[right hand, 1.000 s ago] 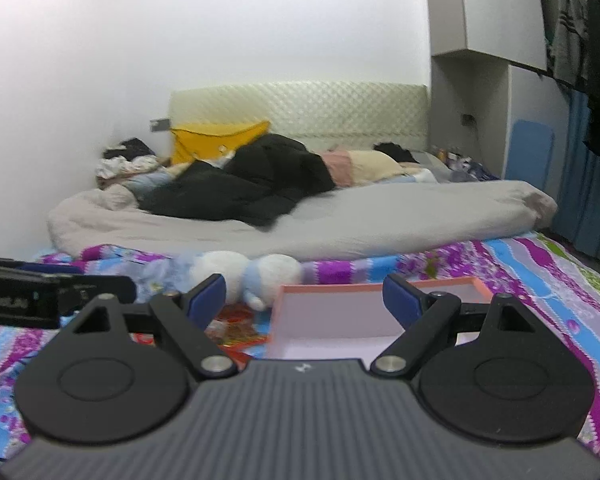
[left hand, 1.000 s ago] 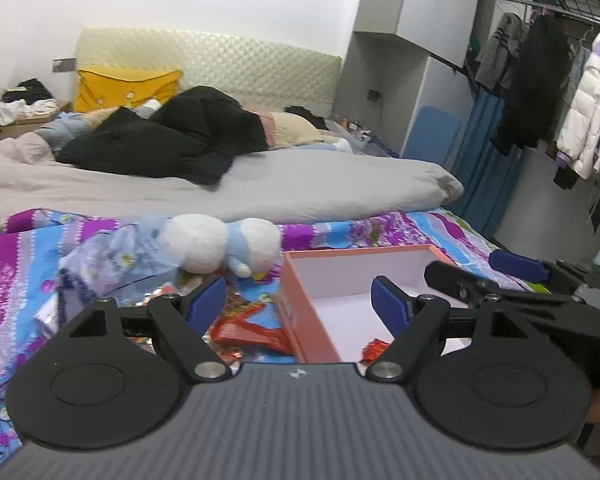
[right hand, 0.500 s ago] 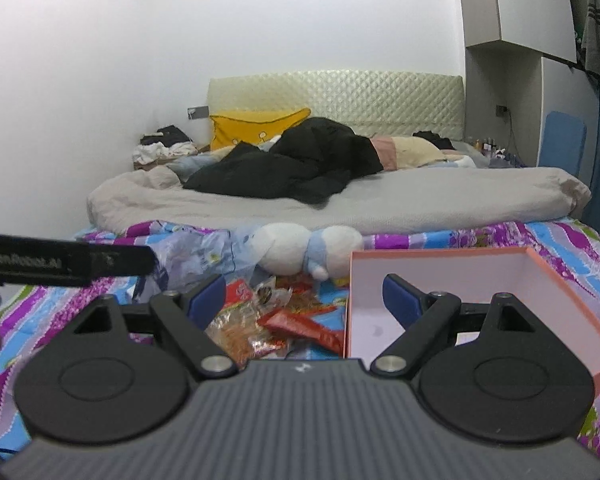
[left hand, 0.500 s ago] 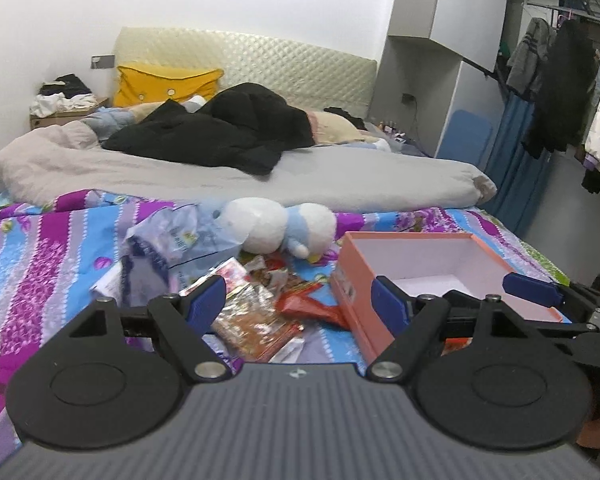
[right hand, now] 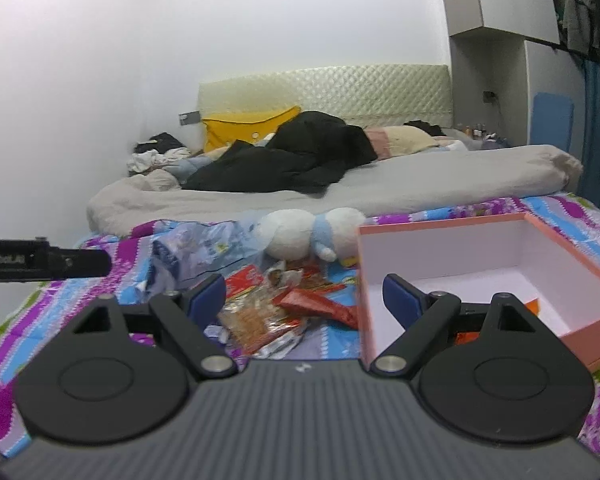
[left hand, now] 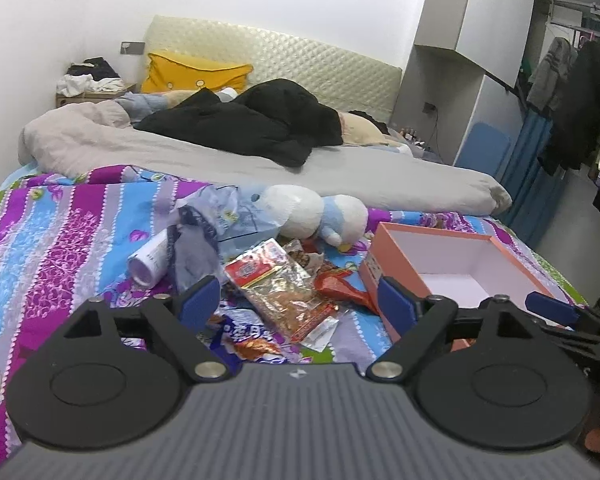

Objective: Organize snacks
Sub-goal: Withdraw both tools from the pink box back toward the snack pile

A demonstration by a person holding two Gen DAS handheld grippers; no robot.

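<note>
A heap of snack packets lies on the flowered sheet: a clear packet with a red label [left hand: 284, 288], a red packet [left hand: 342, 288] and a blue-white packet [left hand: 248, 336]. To their right stands an open pink box [left hand: 432, 234] with white walls. My left gripper [left hand: 298, 304] hovers over the heap, its jaws opening, with nothing gripped. My right gripper [right hand: 304, 296] is open beside the box [right hand: 440, 228], straddling its left wall. An orange packet [right hand: 530, 304] lies inside the box. The red packet [right hand: 316, 304] lies left of the box.
A white-and-blue plush toy [left hand: 316, 212], a crumpled plastic bag [left hand: 220, 216] and a white tube [left hand: 148, 260] lie behind and left of the heap. A grey duvet [left hand: 260, 160] with black clothes covers the far bed. Clothes hang at the right.
Both grippers have moved left and lower towards the bed. The snack heap has come into full view and the box has slid to the right in both views.
</note>
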